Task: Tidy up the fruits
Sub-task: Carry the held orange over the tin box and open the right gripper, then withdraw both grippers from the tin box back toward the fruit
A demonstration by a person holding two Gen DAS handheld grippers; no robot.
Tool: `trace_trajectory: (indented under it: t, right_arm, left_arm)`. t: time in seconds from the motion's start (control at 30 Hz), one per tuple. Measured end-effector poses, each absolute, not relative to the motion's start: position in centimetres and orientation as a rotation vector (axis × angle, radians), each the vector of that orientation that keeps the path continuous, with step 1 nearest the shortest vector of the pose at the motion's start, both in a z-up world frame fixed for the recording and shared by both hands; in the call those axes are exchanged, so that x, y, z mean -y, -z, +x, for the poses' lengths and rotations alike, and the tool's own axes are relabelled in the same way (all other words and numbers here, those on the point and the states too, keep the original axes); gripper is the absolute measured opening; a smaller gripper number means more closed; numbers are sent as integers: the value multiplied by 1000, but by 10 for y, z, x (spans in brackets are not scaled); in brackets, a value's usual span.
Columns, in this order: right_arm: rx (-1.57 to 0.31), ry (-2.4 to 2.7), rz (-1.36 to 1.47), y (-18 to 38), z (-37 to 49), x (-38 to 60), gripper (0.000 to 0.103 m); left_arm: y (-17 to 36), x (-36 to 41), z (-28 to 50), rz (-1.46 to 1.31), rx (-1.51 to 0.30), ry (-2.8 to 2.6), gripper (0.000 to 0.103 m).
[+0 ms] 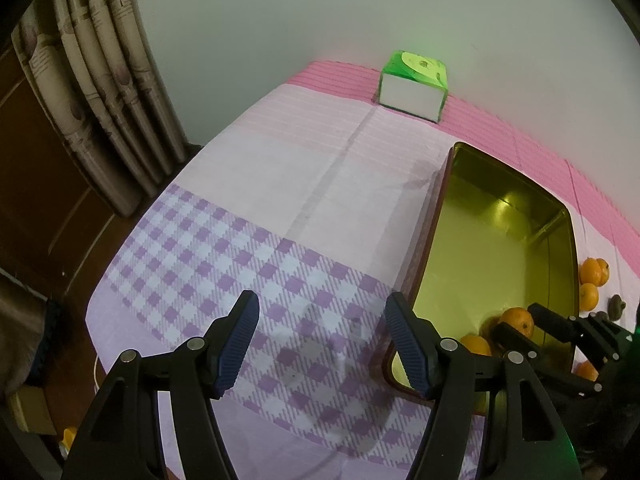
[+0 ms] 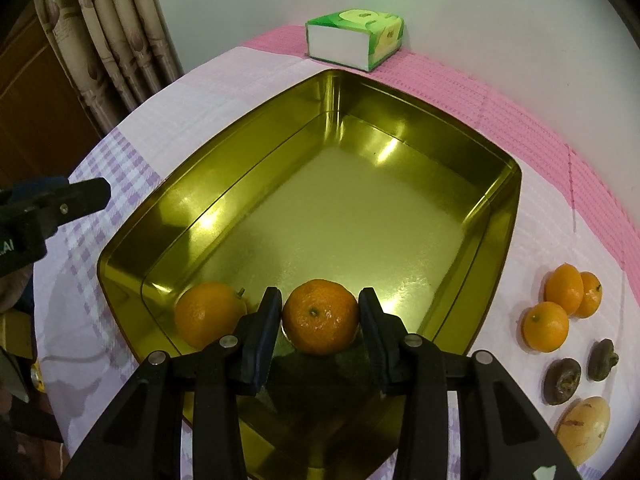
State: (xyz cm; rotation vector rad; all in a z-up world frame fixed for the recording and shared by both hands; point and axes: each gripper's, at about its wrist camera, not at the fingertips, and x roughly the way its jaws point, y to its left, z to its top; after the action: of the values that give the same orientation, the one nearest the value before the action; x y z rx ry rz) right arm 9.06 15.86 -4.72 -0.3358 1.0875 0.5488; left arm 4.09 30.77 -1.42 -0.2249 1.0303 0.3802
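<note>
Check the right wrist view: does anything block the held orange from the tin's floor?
Nothing visible does. The right gripper is shut on the orange inside the gold tin; a second orange sits beside it, apart.

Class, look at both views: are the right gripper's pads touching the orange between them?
Touching. The right wrist view shows both pads flush against the orange inside the tin, no gap showing on either side.

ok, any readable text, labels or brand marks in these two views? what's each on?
".AI": white letters, cut off by the frame edge, on the left gripper body in the right wrist view.
Green tissue box: printed design on top, any lettering too small and blurred to read.
Gold tin: no readable text.
</note>
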Motion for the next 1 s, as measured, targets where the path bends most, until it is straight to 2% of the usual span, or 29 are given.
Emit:
trace_trajectory:
  t: [0.37, 0.63, 1.0]
  right_arm:
    - [-1058, -548, -304, 31, 84, -151, 45]
    - [-991, -537, -241, -4, 74, -132, 48]
    - [-913, -311, -131, -46, 57, -15, 53]
  left_arm:
    - [16, -306, 42, -220, -1031, -373, 66]
    - [15, -304, 41, -216, -1023, -371, 66]
    - [13, -294, 40, -181, -1017, -350, 66]
